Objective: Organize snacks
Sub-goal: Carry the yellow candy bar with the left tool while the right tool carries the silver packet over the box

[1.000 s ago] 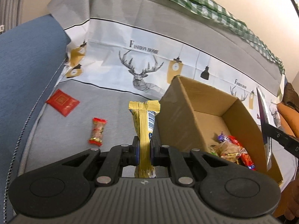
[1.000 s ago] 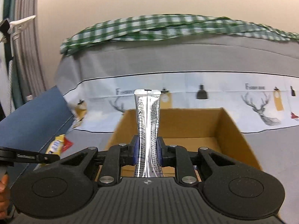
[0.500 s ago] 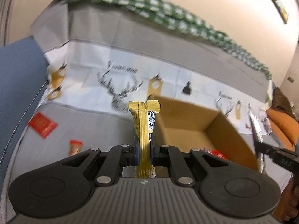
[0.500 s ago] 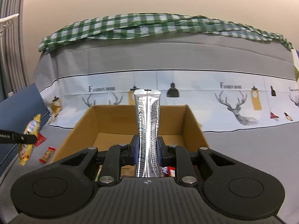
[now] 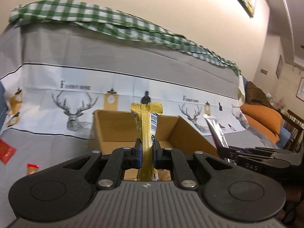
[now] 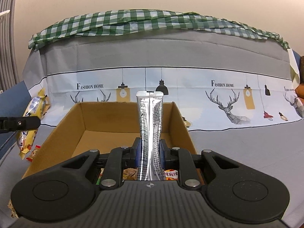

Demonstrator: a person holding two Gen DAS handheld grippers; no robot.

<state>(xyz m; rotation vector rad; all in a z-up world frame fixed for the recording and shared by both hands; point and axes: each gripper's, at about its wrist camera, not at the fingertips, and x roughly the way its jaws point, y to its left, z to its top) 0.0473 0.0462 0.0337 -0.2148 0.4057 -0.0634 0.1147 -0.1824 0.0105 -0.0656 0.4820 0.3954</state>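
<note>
My left gripper [image 5: 147,152] is shut on a yellow snack packet [image 5: 146,125], held upright in front of the open cardboard box [image 5: 114,129]. My right gripper [image 6: 150,152] is shut on a silver snack pouch [image 6: 150,121], held upright over the near end of the box [image 6: 62,131]. Several snacks [image 6: 171,173] lie in the box bottom. In the right wrist view the left gripper [image 6: 19,122] and its yellow packet [image 6: 30,125] show at the left edge. In the left wrist view the right gripper [image 5: 247,152] and silver pouch [image 5: 216,131] show at the right.
The box stands on a grey cloth-covered sofa seat [image 6: 247,148] with a deer-print backrest cover [image 6: 228,102]. A small red-orange candy [image 5: 32,168] and a red packet [image 5: 5,150] lie on the seat left of the box. An orange cushion [image 5: 262,115] lies at the right.
Both grippers have swung toward the box while still gripping their packets. The left view now faces the box front; the loose candy and red packet slid to its left edge.
</note>
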